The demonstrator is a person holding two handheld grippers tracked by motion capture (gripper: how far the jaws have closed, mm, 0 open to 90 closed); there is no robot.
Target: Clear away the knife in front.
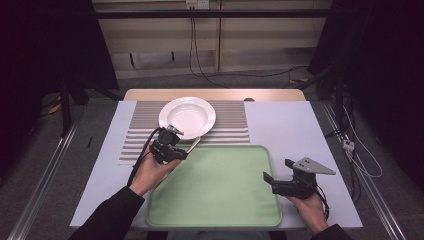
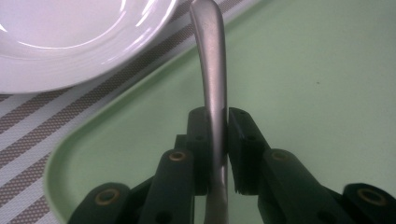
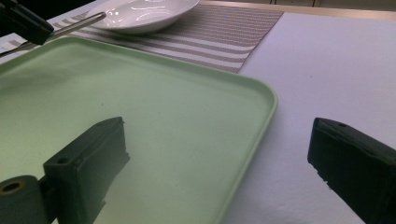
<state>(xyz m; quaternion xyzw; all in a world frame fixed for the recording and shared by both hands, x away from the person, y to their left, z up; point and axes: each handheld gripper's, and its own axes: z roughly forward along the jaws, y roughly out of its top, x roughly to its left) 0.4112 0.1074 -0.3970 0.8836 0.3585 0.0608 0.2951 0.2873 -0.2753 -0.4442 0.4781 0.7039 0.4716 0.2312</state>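
My left gripper (image 1: 180, 152) (image 2: 218, 135) is shut on the handle of a metal utensil (image 1: 194, 144) (image 2: 212, 70). It hovers over the far left corner of the green tray (image 1: 220, 185) (image 2: 303, 70). The free end of the handle points at the white plate (image 1: 187, 116) (image 2: 70, 42), and the utensil's head is hidden below the jaws. My right gripper (image 1: 276, 170) (image 3: 219, 140) stands open with nothing between its jaws, straddling the tray's right rim (image 3: 261, 112). In the right gripper view the left gripper (image 3: 23, 23) and the utensil (image 3: 79, 23) appear at the top left, near the plate (image 3: 144, 11).
A striped placemat (image 1: 230, 122) (image 3: 224, 32) lies under the plate at the back of the pale table (image 1: 285, 125). The tray holds nothing. Cables hang and trail on the floor beyond the table's far edge (image 1: 200, 65).
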